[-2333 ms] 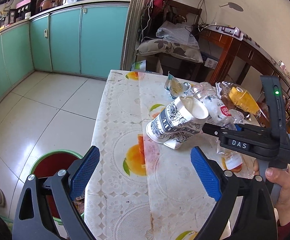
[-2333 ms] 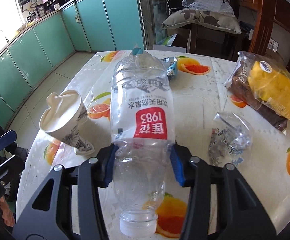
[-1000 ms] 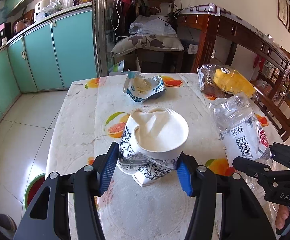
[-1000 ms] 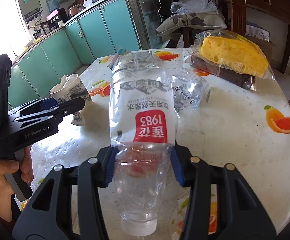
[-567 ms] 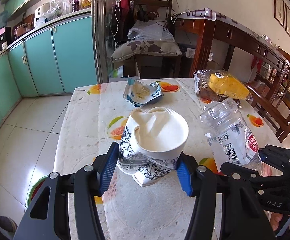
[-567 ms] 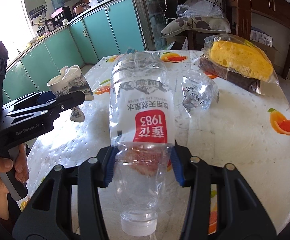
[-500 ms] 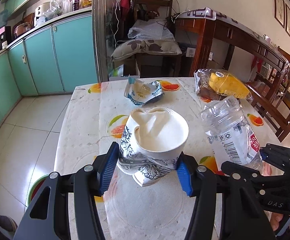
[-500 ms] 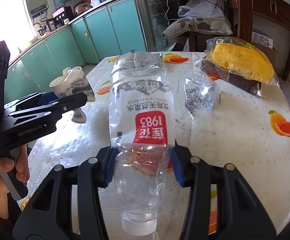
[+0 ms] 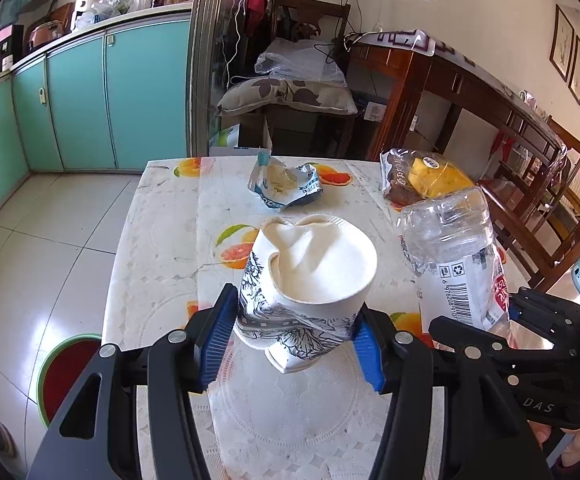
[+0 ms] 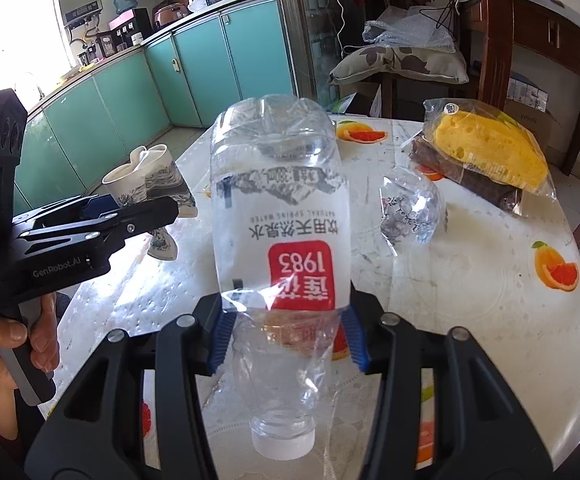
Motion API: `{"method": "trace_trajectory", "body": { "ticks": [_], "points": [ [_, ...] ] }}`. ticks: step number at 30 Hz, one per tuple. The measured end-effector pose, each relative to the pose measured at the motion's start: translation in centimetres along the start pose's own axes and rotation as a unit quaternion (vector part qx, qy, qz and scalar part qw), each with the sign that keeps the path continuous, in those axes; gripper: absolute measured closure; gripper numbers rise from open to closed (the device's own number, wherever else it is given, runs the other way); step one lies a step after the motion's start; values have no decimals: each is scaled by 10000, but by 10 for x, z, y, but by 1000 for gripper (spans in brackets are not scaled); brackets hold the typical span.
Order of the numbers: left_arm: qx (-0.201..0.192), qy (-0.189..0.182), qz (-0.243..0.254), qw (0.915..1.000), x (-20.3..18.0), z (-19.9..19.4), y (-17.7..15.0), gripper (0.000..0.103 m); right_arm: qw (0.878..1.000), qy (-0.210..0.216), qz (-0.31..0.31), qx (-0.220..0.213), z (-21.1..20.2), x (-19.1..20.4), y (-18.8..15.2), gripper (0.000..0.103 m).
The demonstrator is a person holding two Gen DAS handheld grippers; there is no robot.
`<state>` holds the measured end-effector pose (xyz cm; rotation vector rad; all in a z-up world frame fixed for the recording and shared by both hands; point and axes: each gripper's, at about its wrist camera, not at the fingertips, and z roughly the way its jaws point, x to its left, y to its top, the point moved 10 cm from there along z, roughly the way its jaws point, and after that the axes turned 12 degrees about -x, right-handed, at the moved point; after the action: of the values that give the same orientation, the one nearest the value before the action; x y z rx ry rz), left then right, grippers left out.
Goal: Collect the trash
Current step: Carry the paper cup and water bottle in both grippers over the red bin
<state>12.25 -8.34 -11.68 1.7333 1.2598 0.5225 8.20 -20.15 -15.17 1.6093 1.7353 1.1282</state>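
Note:
My left gripper is shut on a crumpled paper cup with a blue-and-white print, held above the table. The cup also shows in the right wrist view. My right gripper is shut on an empty clear plastic bottle with a red "1983" label, cap toward the camera. The bottle also shows at the right of the left wrist view. A torn blue-white wrapper lies at the table's far end. A crumpled clear wrapper lies mid-table.
A bagged yellow cake lies at the table's far right. A green-rimmed red bin stands on the floor left of the table. Teal cabinets line the left wall. A wooden sideboard and chairs stand on the right.
Both grippers have lifted and drawn back a little with the cup and bottle still held. The left gripper closed on the cup between 2.3 s and 1.0 s ago.

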Motion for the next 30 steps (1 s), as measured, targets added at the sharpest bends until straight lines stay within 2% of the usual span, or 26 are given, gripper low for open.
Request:
{"method": "trace_trajectory", "body": {
  "ticks": [8,30],
  "points": [
    [-159,43,-155,9997,18,-17,4,50,9999,66,-73,-42,0,25,9,57],
    [-232,603,-907,9938,127,-52,-12,50,9964,592,-597,143,37,124,28,57]
  ]
}}
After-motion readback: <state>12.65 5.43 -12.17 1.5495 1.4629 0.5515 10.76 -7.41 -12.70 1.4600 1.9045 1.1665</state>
